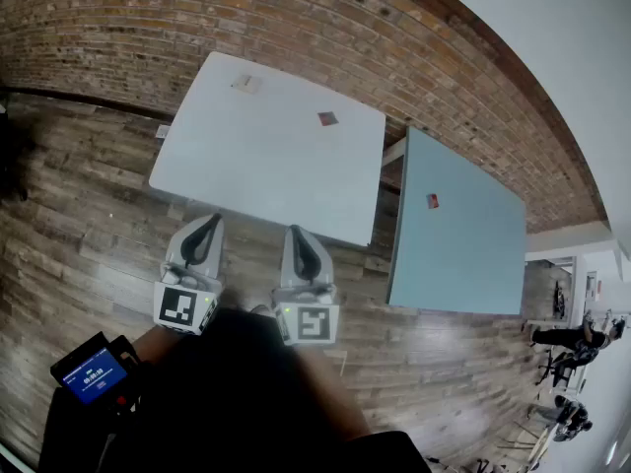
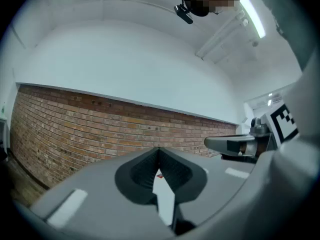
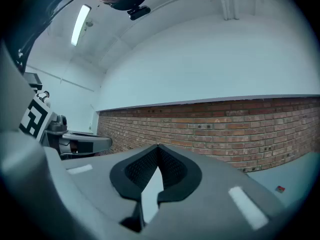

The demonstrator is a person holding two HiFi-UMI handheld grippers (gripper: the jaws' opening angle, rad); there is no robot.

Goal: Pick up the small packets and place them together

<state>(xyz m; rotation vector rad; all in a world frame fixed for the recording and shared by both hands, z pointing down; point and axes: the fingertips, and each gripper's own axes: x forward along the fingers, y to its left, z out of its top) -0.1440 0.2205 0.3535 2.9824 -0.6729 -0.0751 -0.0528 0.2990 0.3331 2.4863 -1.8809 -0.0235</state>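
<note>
Grey left tongs (image 1: 213,219) and grey right tongs (image 1: 297,231), both closed on nothing, were held level before the white rectangular counter (image 1: 246,175). A small red packet (image 1: 432,201) lay on the blue-grey counter (image 1: 473,264) alongside. Farther off, a second red packet (image 1: 327,118) and a cream packet (image 1: 245,84) lay well apart on the white one.

The place looked like an open office or studio workroom rather than a home. A long bare brick wall (image 1: 296,18) ran under white plaster, and the floor (image 1: 89,235) was wood plank. Two plain rectangular tables stood there, a white table (image 1: 266,166) and a pale blue table (image 1: 463,254). A strip light (image 2: 252,14) hung from the white ceiling, and people (image 1: 567,338) sat in a far corner.
</note>
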